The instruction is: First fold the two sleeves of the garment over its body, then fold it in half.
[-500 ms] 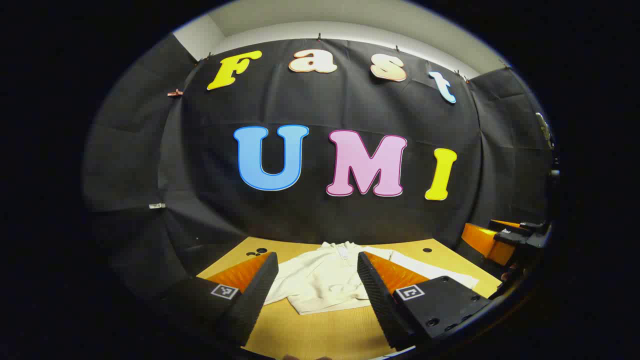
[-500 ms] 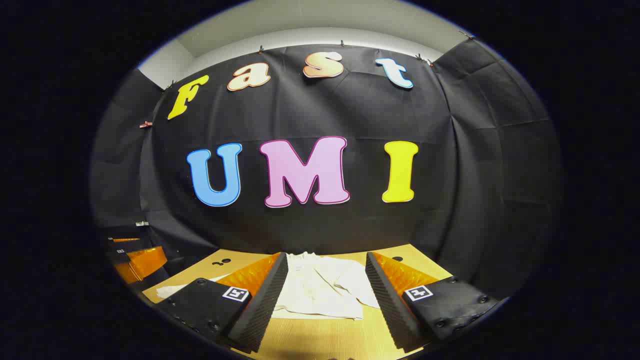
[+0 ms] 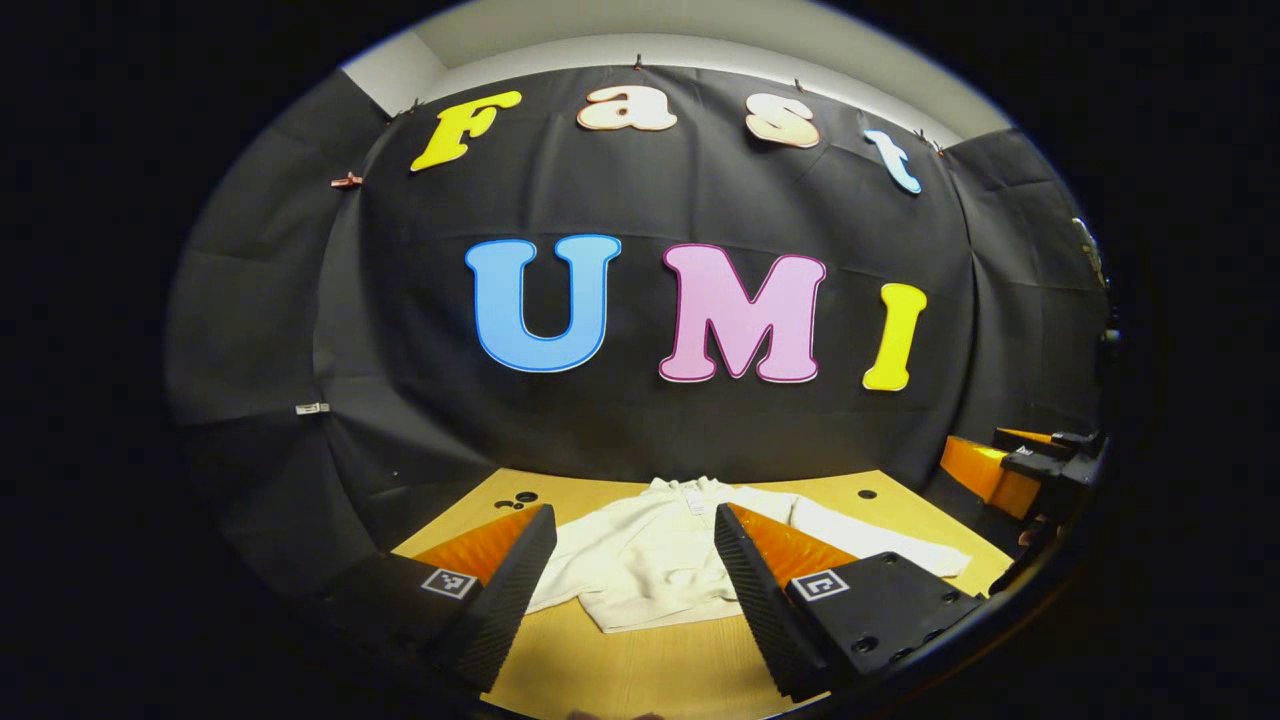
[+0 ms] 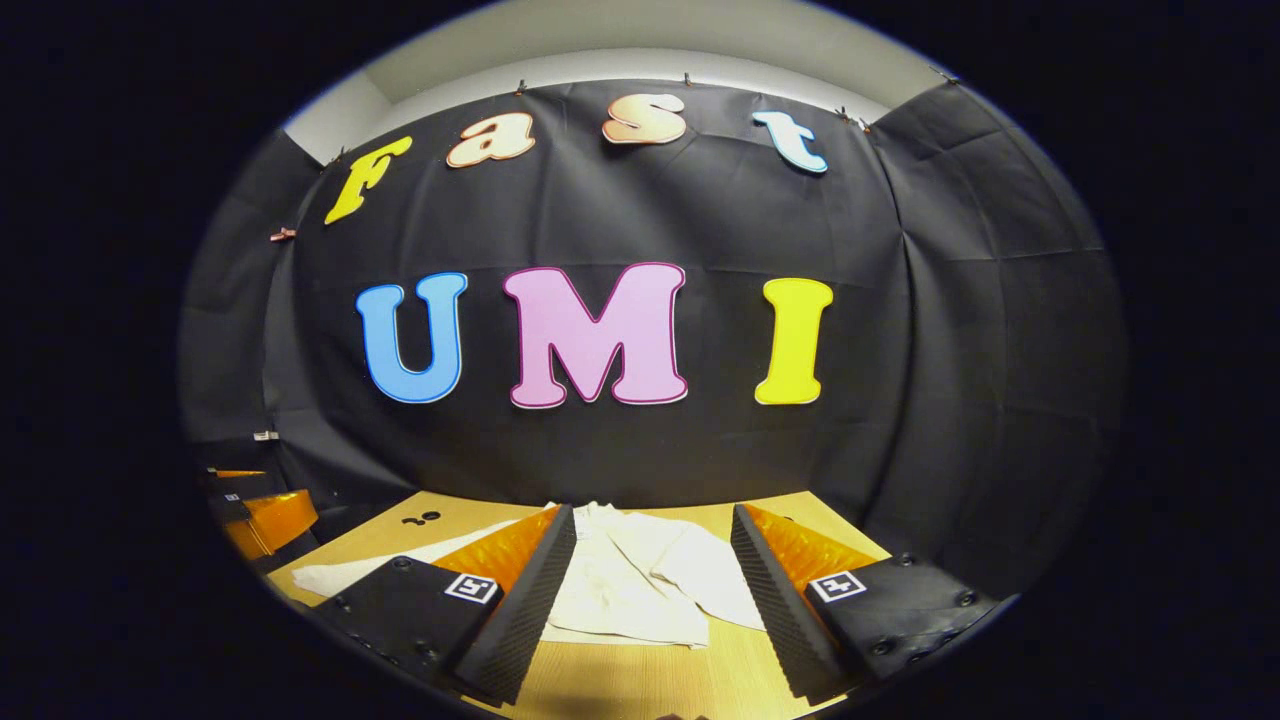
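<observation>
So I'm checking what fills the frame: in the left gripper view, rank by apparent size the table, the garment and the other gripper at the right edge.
1. table, largest.
2. garment, spread on it.
3. right gripper, smallest, partly cut off at the edge, farther away.

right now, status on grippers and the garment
Left gripper and right gripper: jaws open, holding nothing, above the table. White garment lies flat, one sleeve spread out. Nothing in the way.

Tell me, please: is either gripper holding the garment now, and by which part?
Nothing is held. The left gripper and right gripper are open above the table; the garment lies flat.
</observation>
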`<state>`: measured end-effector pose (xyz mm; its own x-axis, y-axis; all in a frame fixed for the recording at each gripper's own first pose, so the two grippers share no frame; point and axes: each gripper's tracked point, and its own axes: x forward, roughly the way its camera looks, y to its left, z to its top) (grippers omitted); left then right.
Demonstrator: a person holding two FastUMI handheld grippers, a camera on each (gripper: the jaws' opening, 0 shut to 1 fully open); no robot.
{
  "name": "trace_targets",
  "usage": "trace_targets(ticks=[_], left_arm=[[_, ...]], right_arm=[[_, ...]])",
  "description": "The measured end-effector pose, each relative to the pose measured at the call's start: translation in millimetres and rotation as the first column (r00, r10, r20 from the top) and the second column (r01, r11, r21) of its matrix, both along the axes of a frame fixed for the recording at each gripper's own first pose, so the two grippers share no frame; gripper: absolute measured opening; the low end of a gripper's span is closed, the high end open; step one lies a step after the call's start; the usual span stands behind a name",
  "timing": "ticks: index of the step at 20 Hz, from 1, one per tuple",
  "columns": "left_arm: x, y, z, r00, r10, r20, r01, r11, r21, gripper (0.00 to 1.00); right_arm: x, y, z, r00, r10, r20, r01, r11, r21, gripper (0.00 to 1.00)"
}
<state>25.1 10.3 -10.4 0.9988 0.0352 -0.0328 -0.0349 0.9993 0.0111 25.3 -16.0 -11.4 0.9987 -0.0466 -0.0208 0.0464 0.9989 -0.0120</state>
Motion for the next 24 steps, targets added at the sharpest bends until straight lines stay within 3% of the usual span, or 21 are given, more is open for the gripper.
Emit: trace_targets(ticks=[8,18,24], left_arm=[[20,12,3,1.000,0.023,0.002,-0.023,1.000,0.019,0.98],[44,4,4,1.000,-0.002,-0.011,0.002,0.999,0.047,0.98],[54,-1,-2,1.000,0.005,-0.029,-0.003,0.998,0.058,0.98]], right_arm=[[21,6,-13,0.999,0.020,-0.040,-0.020,1.000,0.006,0.96],[47,20,-23,0.996,0.062,-0.065,-0.058,0.997,0.054,0.96],[66,8,-32,0.993,0.063,-0.098,-0.056,0.996,0.071,0.96]])
